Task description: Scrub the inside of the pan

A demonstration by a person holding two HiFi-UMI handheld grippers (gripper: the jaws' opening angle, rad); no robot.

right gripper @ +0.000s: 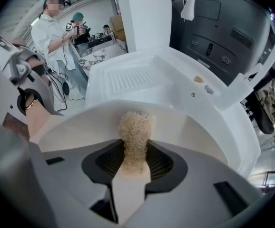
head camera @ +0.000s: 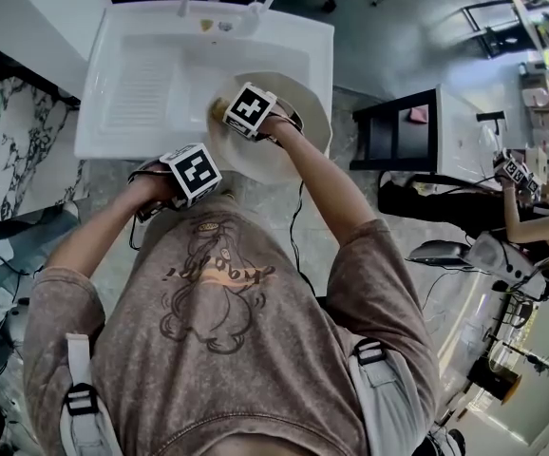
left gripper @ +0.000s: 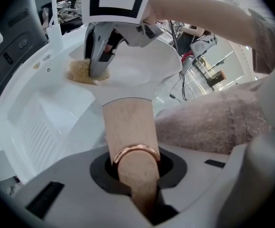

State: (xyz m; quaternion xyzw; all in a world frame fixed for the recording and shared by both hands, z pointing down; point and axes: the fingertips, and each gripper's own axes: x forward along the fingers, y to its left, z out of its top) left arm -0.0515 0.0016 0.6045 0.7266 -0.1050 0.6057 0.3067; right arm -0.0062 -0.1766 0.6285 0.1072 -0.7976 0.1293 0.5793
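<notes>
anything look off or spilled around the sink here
Nothing is spilled or damaged. The left claw is shut on the wooden handle of the pan, the right claw on a fibrous scrubber inside it, over the sink. Only oddity: a small tan scrap on the sink's back ledge.

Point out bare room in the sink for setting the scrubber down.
Free: the ribbed drainboard, bordered by the left rim of the sink and the pan. Crowded: inside the pan, where the right gripper holds the scrubber.
</notes>
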